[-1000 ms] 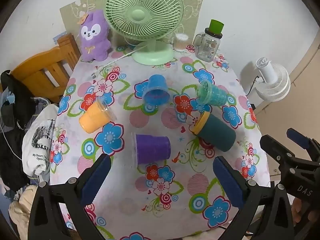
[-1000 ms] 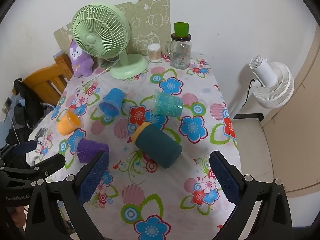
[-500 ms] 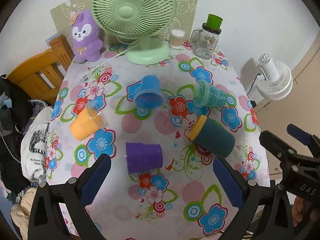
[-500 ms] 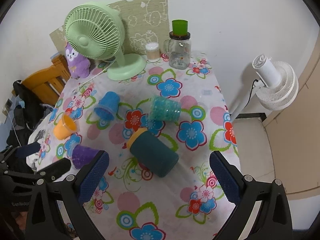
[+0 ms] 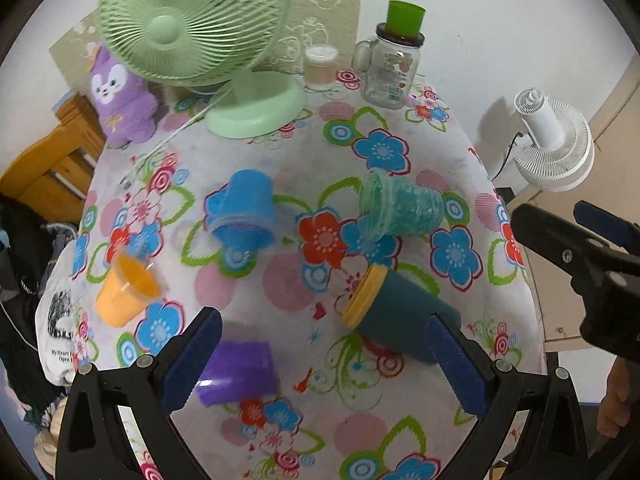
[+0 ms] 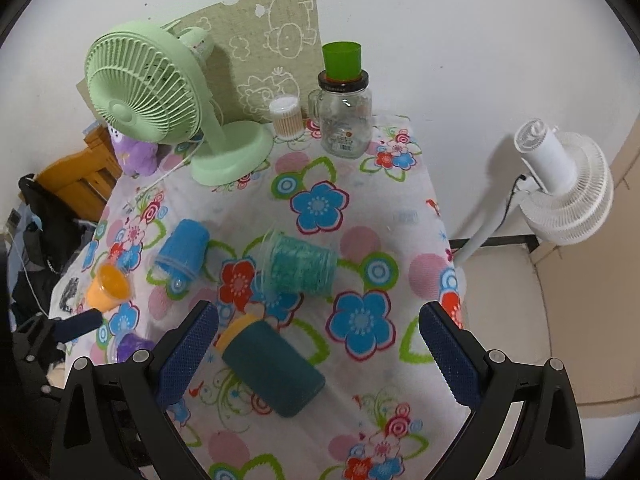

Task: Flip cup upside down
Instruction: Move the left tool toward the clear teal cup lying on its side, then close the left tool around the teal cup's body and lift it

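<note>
Your left gripper (image 5: pixel 322 360) sat at the bottom of its own frame with the jaws spread wide and nothing between the blue pads; the same went for your right gripper (image 6: pixel 318 356), wide apart and empty above the flowered tablecloth (image 6: pixel 320 208).

Five cups lay on their sides. The purple cup (image 5: pixel 240 372) was at lower centre-left of the left view, blurred, and your left finger pad (image 5: pixel 192 360) covered part of it. In the right view only a sliver of it showed at lower left, beside the finger. The dark teal cup (image 6: pixel 272 368) with the yellow rim lay at lower centre of the right view, just inside your right gripper's left finger, which hid part of the rim. In the left view its far end was cut off by your left gripper's right pad. The teal speckled cup (image 5: pixel 400 212) lay right of centre, the blue cup (image 5: pixel 244 212) left of centre, and the orange cup (image 5: pixel 124 296) at middle left, its outline smeared by motion.

At the top of the left view stood the green fan (image 5: pixel 192 28), the purple plush (image 5: pixel 120 96), a small jar (image 5: pixel 320 68) whose contents were unclear there, and the glass mug (image 5: pixel 388 68) topped by a green cup (image 5: pixel 404 18). A white fan (image 5: pixel 552 140) stood off the table at right.
</note>
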The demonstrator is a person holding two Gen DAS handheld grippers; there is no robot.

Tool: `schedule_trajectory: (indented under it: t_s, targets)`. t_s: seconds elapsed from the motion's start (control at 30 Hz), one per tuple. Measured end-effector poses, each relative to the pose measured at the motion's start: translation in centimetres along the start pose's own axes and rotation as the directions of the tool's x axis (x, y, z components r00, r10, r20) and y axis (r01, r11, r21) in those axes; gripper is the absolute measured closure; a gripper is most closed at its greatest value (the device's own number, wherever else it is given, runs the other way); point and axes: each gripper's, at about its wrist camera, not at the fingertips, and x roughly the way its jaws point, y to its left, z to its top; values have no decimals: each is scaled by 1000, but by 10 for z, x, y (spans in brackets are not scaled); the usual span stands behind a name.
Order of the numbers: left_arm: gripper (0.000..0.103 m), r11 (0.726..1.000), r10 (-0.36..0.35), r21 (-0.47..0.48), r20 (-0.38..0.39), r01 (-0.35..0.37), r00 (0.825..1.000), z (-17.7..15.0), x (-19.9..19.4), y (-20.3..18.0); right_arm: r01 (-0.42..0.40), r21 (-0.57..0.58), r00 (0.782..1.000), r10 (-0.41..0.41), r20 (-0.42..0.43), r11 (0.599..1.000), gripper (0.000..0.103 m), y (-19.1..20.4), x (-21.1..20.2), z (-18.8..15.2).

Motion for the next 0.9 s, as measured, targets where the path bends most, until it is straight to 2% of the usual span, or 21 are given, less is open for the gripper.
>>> schedule_trajectory:
  t_s: [0.17,0.47,0.8,0.9]
  targets:
    - [0,1000,0,13,6,-1,1000,22,19,-21,6,3,1000,-6,-21,1000,2,-17,23,12]
    - [0,1000,-9,16,-38,10,999,47,70,-58,27,52,996,-23,-85,998,2,-52,72,21]
    - [0,1000,18,-16,-90,-20,996,61,117,-69,29,77,988,-17,-154,997,2,-74,117,16]
    - [0,999,23,-32,-68,-25,997,67,123,-70,38,84,985,-24,-169,996,2,-81,125,13]
